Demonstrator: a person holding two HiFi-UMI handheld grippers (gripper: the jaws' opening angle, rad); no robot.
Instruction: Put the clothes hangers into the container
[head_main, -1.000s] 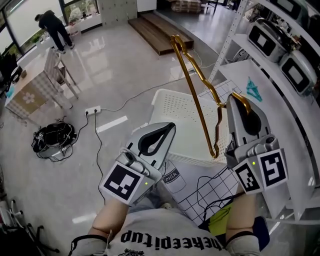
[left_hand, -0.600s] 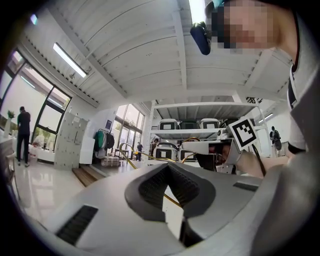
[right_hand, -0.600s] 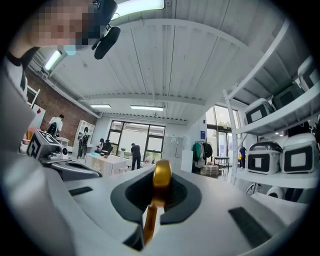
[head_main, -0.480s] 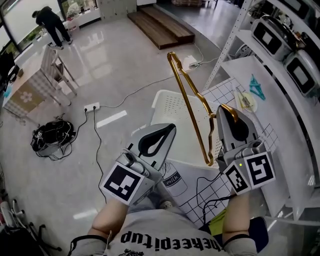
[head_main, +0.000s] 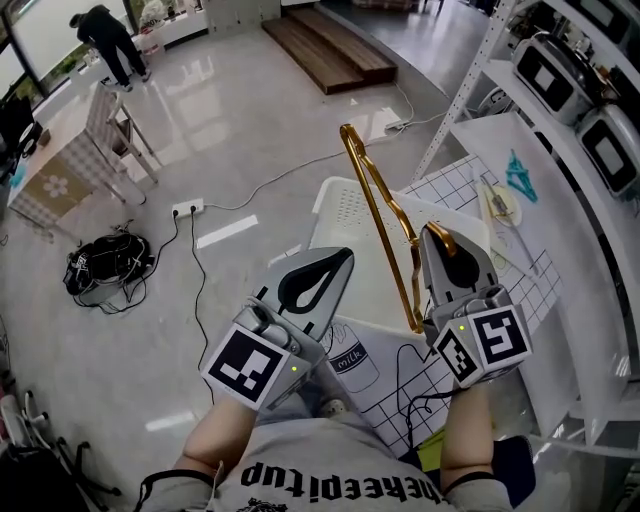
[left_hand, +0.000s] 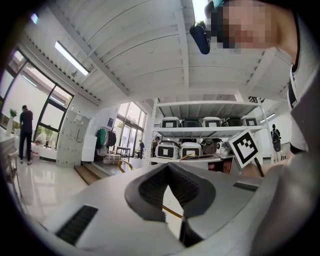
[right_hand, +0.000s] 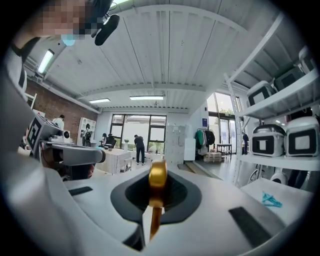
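Observation:
A gold metal clothes hanger (head_main: 385, 225) stands nearly upright, its hook end pinched in my right gripper (head_main: 438, 238), which is shut on it. In the right gripper view the gold hook (right_hand: 157, 182) sticks up out of the closed jaws. The hanger's long bar hangs above the white perforated container (head_main: 345, 210) on the floor. My left gripper (head_main: 335, 262) is shut with nothing in it, held left of the hanger and nearer to me. In the left gripper view a strip of the gold hanger (left_hand: 171, 211) shows past the closed jaws.
A teal hanger (head_main: 520, 178) and a white plate (head_main: 497, 203) lie on the white table with a grid mat (head_main: 450, 190) at right. Shelves with appliances (head_main: 560, 75) stand behind. A milk carton (head_main: 350, 360) is near my legs. Black cables (head_main: 105, 265) lie on the floor at left.
My right gripper has carried the gold hanger leftward and closer to me, so it now hangs over the container. The left gripper has stayed put.

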